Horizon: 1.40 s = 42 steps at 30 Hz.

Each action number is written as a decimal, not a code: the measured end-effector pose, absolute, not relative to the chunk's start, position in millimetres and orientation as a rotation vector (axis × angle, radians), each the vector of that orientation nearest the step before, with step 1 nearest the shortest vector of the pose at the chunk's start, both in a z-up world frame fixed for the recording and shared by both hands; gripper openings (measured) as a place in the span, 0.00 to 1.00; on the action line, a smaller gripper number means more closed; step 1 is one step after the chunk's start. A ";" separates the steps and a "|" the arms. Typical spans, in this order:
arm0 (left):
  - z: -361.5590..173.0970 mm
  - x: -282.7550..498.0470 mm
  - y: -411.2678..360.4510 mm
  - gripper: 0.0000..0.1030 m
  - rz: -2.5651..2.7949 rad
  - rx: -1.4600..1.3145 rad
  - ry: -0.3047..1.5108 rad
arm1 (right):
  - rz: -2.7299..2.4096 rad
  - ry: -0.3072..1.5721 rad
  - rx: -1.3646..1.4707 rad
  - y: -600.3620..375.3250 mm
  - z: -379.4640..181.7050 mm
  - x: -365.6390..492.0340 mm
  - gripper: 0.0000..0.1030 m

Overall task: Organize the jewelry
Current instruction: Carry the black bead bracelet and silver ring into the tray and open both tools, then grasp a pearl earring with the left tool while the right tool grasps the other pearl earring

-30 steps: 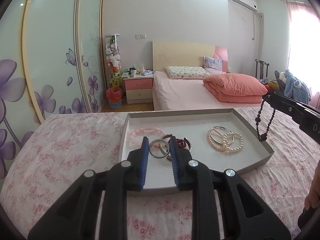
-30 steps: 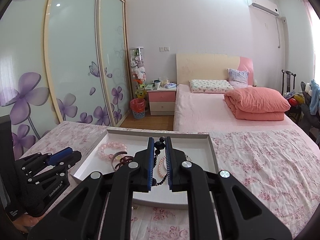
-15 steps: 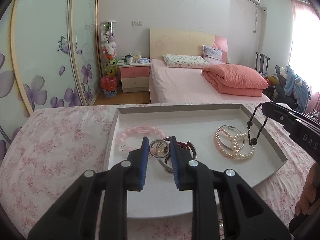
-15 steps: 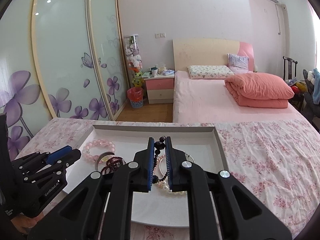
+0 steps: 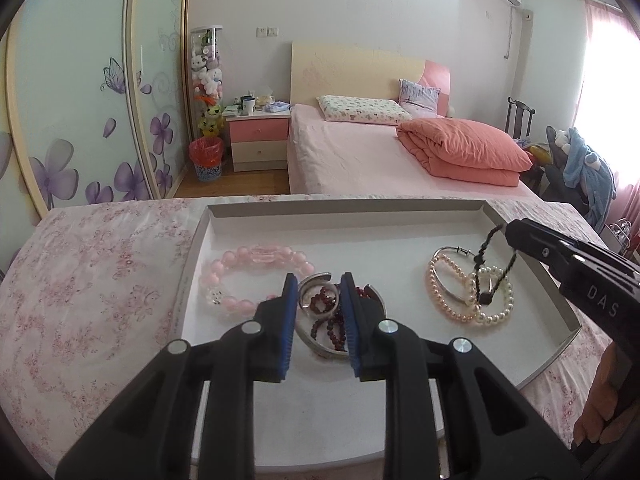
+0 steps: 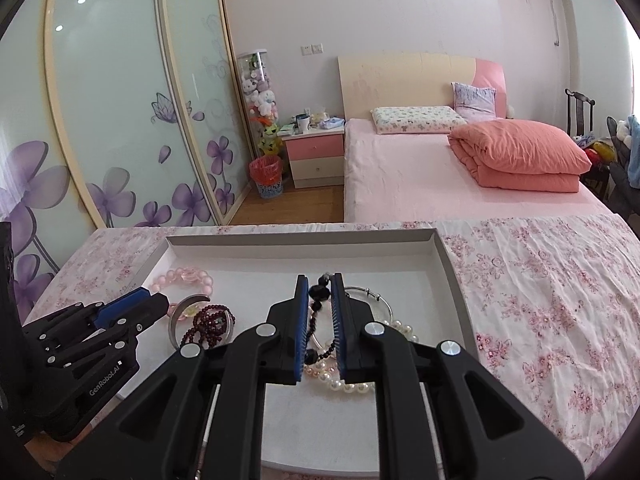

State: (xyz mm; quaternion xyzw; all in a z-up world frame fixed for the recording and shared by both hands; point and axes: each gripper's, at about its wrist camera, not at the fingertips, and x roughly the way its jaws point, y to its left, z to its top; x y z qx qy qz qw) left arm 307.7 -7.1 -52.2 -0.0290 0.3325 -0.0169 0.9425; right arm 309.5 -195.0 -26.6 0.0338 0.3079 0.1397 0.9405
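Note:
A white tray lies on the flowered cloth. It holds a pink bead bracelet, a wide silver bangle with dark red beads and pearl bracelets with a thin silver bangle. My left gripper is shut on a silver ring just above the red beads. My right gripper is shut on a black bead bracelet, which hangs down onto the pearl bracelets; it also shows in the left wrist view.
The tray sits near the table's far edge, with flowered cloth to its right. Beyond are a pink bed, a nightstand and sliding wardrobe doors.
Both grippers have moved forward and down over the tray. The black bead bracelet has come down from beside the tray onto the pearls. The silver ring has come down over the red beads.

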 end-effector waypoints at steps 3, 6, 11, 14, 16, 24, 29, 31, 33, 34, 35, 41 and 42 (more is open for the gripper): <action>-54.0 306.8 -2.0 0.36 -0.022 -0.078 0.678 | 0.274 0.615 0.067 -196.9 -26.9 306.8 0.41; -54.8 305.4 3.9 0.37 -0.012 -0.093 0.683 | 0.275 0.615 0.066 -198.8 -27.5 304.6 0.41; -54.5 302.5 9.7 0.38 -0.001 -0.105 0.686 | 0.281 0.614 0.062 -199.5 -26.2 299.8 0.41; -53.2 299.7 11.4 0.40 0.005 -0.107 0.685 | 0.287 0.614 0.061 -198.7 -25.5 296.5 0.41; -53.2 297.0 12.8 0.40 0.007 -0.108 0.685 | 0.290 0.615 0.060 -198.9 -25.6 293.4 0.41; -55.1 279.6 15.1 0.41 0.001 -0.114 0.692 | 0.303 0.632 0.054 -200.3 -30.7 278.5 0.41; -55.6 264.3 12.6 0.42 -0.018 -0.118 0.694 | 0.307 0.643 0.052 -202.5 -32.7 268.2 0.41; -55.6 256.6 10.4 0.44 -0.030 -0.117 0.697 | 0.308 0.647 0.056 -205.0 -33.7 263.0 0.41; -56.2 247.6 6.8 0.45 -0.045 -0.116 0.701 | 0.307 0.651 0.059 -207.8 -34.8 257.1 0.41; -57.0 242.9 4.7 0.46 -0.056 -0.115 0.706 | 0.307 0.654 0.059 -209.6 -35.5 254.0 0.41; -57.6 240.4 3.8 0.46 -0.064 -0.115 0.710 | 0.306 0.658 0.060 -211.1 -36.5 249.5 0.41; -61.4 217.3 -15.0 0.51 -0.117 -0.099 0.728 | 0.308 0.674 0.069 -220.2 -39.0 225.5 0.41; -62.3 214.7 -18.9 0.51 -0.133 -0.100 0.740 | 0.307 0.674 0.072 -221.4 -38.8 222.7 0.41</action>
